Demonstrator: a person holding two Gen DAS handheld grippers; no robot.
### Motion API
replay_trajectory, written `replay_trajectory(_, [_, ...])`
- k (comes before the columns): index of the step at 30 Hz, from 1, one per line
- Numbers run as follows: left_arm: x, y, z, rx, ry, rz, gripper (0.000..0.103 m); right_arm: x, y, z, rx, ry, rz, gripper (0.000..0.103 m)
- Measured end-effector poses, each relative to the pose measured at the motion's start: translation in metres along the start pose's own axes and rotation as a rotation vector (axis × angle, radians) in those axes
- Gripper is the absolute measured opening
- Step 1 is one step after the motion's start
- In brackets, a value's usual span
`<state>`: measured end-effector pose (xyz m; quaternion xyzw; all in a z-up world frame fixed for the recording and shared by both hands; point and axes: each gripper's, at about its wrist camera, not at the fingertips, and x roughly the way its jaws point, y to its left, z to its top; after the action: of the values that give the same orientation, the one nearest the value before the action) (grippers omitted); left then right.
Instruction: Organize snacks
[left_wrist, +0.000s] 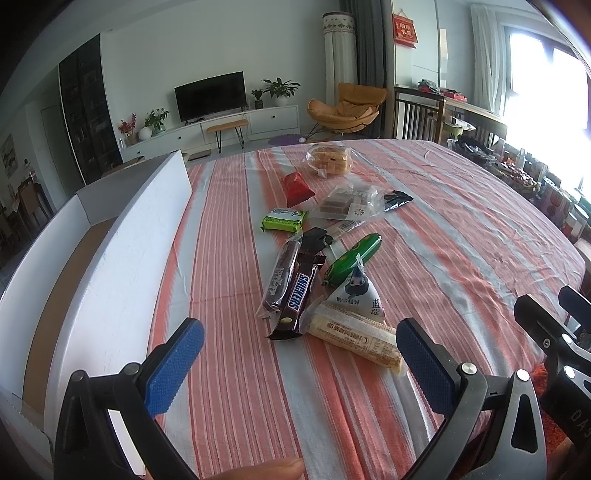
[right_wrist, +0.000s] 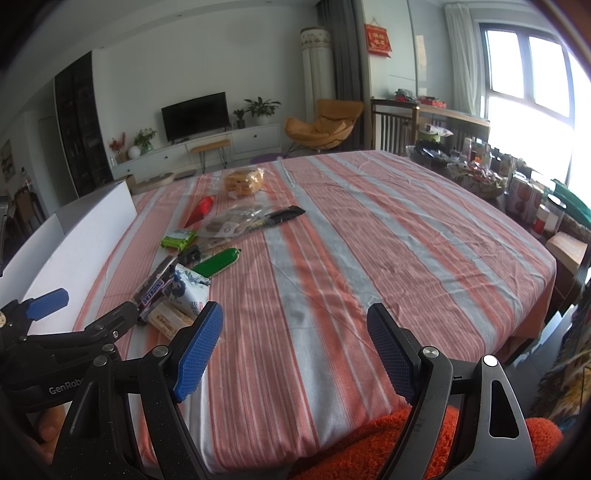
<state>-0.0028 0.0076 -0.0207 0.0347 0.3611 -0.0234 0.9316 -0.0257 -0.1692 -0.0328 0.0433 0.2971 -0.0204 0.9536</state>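
Note:
Several snacks lie in a line on the striped tablecloth (left_wrist: 461, 229): a Snickers bar (left_wrist: 297, 293), a dark bar (left_wrist: 280, 275), a pale wafer pack (left_wrist: 356, 338), a white triangular pouch (left_wrist: 360, 293), a green pickle pack (left_wrist: 354, 256), a green pack (left_wrist: 284, 218), a red pack (left_wrist: 296, 187), a clear cake bag (left_wrist: 349, 203) and a biscuit bag (left_wrist: 330, 158). My left gripper (left_wrist: 299, 363) is open, empty, just short of the wafer pack. My right gripper (right_wrist: 293, 350) is open, empty, over bare cloth to the right of the snacks (right_wrist: 177, 291).
A white cardboard box (left_wrist: 122, 258) with open flaps stands along the table's left edge. The right gripper's body (left_wrist: 554, 332) shows at the right of the left wrist view. Cluttered shelves and a window lie beyond the table's right side.

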Motion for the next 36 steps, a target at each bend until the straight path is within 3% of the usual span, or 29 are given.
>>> replay_trajectory(36, [-0.0011, 0.0005, -0.0031, -0.005, 0.011, -0.005, 0.103, 0.0003, 0.0034, -0.0008, -0.004, 0.002, 0.001, 0.083])
